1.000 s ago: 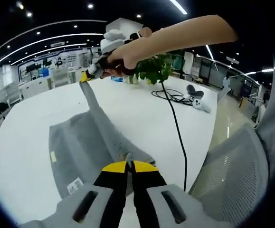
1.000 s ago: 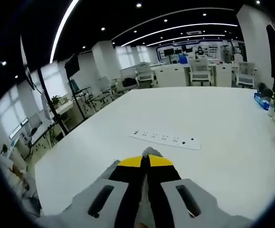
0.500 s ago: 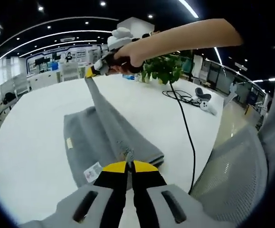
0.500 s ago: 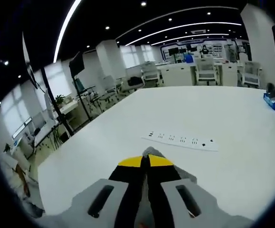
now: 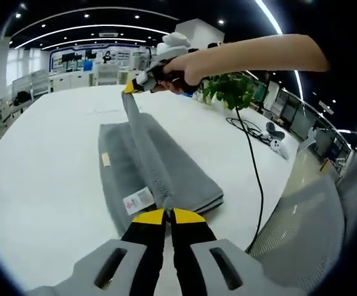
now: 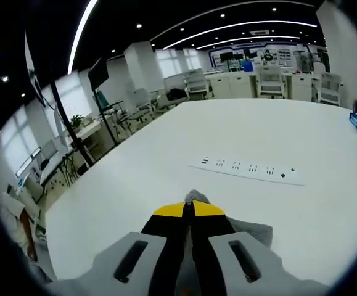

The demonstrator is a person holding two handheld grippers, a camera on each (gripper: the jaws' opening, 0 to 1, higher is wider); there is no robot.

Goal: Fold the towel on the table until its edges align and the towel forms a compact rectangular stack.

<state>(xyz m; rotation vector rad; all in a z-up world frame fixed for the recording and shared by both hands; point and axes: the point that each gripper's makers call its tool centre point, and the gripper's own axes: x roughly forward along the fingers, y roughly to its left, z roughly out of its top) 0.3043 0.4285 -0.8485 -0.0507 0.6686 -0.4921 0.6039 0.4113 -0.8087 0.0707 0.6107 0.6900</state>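
A grey towel (image 5: 160, 166) lies folded on the white table (image 5: 36, 179), with a white label near its front edge. Its top layer is lifted into a taut ridge between the two grippers. My left gripper (image 5: 168, 214) is shut on the towel's near corner. The right gripper (image 5: 131, 87), held by a person's hand, is shut on the far corner, above the table. In the right gripper view, my right gripper (image 6: 188, 208) is shut with a bit of grey towel (image 6: 196, 197) poking past its tips and more towel to its right.
A white power strip (image 6: 249, 171) lies on the table beyond the right gripper. A potted plant (image 5: 230, 89), a black cable (image 5: 254, 166) and a white controller (image 5: 278, 145) sit toward the table's far right. A mesh chair (image 5: 301, 240) stands at the table's near right.
Both grippers carried the towel's lifted edge across and lower, so the raised layer now lies closer over the folded part. The right gripper dropped nearer the table.
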